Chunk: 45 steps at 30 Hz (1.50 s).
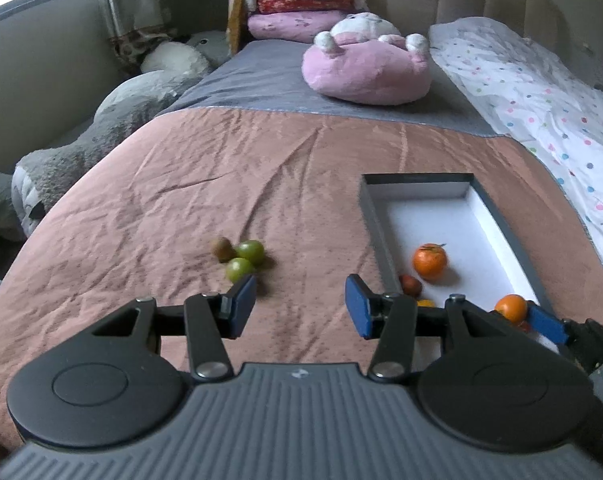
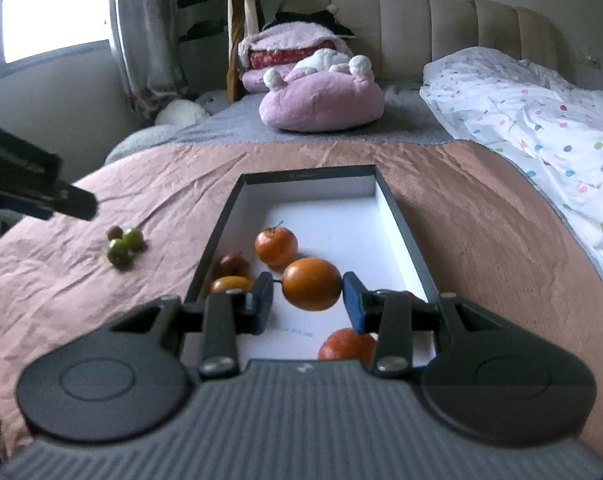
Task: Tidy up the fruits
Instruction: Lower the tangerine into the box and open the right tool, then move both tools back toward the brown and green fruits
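Bed [image 1: 181, 184] holds the box [image 2: 397, 216]; right gripper [image 2: 307, 300] jaws seemingly clasp an orange [image 2: 311, 284] over it, left gripper [image 1: 301, 306] empty, half-open.

From my seat the bedspread [image 1: 181, 184] reads as pinkish-brown cloth with a faint sheen, creased all over. The box [image 2: 401, 216] looks like cardboard, dark matt outside and white matt paper inside. The orange [image 2: 312, 284] between the right tool [image 2: 307, 300] pads has a smooth, slightly glossy skin; the green fruits [image 1: 245, 258] shine a little too, while the brown one [image 1: 221, 249] looks dull and rough. Both tools, the left tool [image 1: 301, 304] included, are matt black plastic with ribbed grey housing, small bright metal pins and blue rubbery pads [image 1: 357, 306]. The pink plush toy [image 1: 367, 68] is fuzzy cloth; the headboard [image 2: 441, 20] looks soft and padded.
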{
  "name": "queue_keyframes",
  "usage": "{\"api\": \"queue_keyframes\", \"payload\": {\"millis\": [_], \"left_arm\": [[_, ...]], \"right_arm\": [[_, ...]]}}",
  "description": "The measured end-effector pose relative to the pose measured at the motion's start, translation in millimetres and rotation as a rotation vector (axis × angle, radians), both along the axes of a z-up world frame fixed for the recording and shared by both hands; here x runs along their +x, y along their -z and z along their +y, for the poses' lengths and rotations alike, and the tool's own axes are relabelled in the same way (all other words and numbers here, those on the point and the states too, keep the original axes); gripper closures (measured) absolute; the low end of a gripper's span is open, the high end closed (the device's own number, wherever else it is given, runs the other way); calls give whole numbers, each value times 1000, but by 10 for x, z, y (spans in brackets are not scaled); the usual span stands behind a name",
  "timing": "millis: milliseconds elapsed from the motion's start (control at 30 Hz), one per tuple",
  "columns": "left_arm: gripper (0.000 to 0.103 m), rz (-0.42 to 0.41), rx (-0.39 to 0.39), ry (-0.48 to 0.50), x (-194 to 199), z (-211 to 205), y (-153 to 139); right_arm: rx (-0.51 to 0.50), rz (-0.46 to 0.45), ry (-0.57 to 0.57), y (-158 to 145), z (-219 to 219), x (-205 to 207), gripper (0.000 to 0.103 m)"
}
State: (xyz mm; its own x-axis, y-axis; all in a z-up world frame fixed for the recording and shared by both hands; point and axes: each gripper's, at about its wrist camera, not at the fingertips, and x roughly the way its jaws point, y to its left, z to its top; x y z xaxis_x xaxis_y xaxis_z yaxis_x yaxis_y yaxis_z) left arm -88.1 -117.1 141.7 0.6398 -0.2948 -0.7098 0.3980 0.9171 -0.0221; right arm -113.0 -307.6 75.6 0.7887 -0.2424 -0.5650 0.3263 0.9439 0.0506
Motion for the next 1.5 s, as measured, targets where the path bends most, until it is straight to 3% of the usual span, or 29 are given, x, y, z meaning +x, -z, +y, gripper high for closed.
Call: {"api": "queue_keyframes", "payload": {"millis": [100, 233, 533, 900, 1200, 1500], "left_arm": [[46, 4, -3, -23, 86, 139, 23], [41, 15, -8, -59, 221, 343, 65], [40, 22, -21, -137, 499, 800, 151], [40, 21, -19, -220, 774, 1138, 269], [40, 51, -52, -299, 964, 1185, 554], [40, 58, -28, -309, 1070, 1178, 808]], "right_arm": [[-17, 41, 6, 9, 37, 92, 61], [-47, 26, -8, -50, 132, 120, 42], [-70, -53, -55, -326, 449, 119, 42], [-68, -106, -219, -542, 1094, 288, 42], [-86, -80, -309, -451, 1411, 430, 42], [-68, -41, -347, -238, 1512, 598, 43]]}}
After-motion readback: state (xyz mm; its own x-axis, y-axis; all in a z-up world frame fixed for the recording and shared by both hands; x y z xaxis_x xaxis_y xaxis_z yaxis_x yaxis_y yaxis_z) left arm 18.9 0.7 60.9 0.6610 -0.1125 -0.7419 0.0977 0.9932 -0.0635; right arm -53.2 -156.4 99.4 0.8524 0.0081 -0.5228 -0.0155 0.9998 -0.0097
